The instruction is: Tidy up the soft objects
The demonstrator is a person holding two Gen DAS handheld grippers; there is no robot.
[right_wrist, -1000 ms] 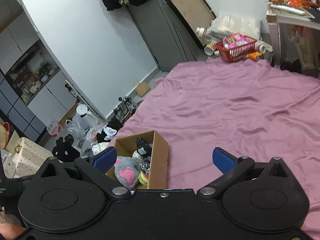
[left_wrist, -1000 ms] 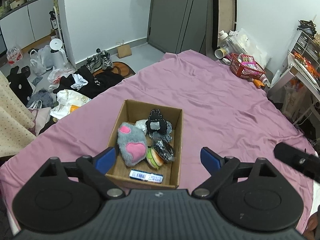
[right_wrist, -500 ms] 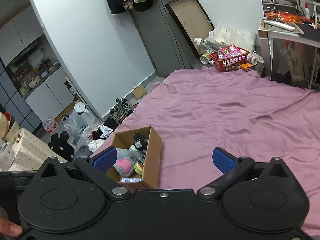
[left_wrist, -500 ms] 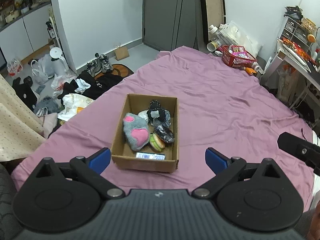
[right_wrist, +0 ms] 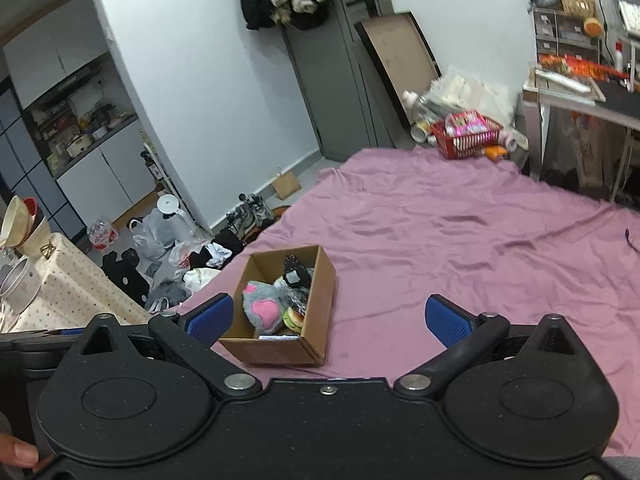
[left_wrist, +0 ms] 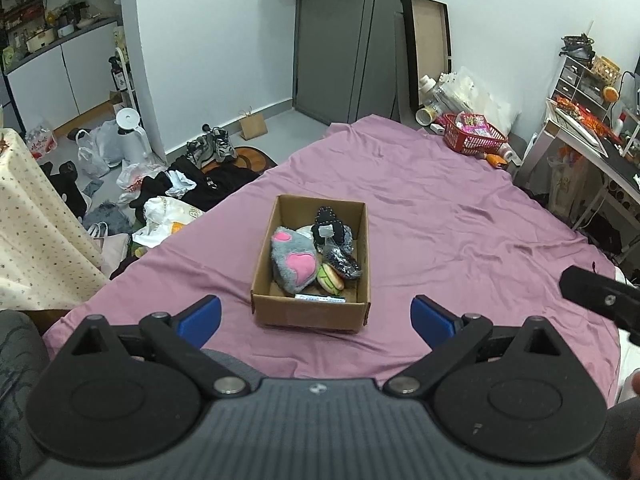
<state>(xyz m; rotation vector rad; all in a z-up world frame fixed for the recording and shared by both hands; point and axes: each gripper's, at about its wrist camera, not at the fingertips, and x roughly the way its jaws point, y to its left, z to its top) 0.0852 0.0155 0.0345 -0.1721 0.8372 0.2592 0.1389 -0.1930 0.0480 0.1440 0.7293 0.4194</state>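
Closest to me, both tools hang empty over the near edge of the bed — the left gripper [left_wrist: 316, 316] with its blue pads spread wide apart, the right gripper [right_wrist: 328, 316] just as wide, nothing between either pair. Neither touches anything; I'd judge they sit high and back like this to take in the whole spread. Just beyond them sits the one cardboard box [left_wrist: 310, 314], flat on the purple sheet [left_wrist: 460, 220], open side up so things drop straight in. Inside I count a grey plush paw [left_wrist: 294, 260] with pink pads, a little burger toy [left_wrist: 330, 278] beside it, two dark sparkly pieces [left_wrist: 340, 264] stacked toward the back, and a flat wrapped bar [left_wrist: 320, 299] along the near wall — five or so, with something pale underneath I can't make out. The sheet around the box is bare, so the sorting looks about finished. Farther off, one red basket [left_wrist: 474, 140] at the bed's far corner, and one pair of trainers [left_wrist: 212, 150] on the floor.
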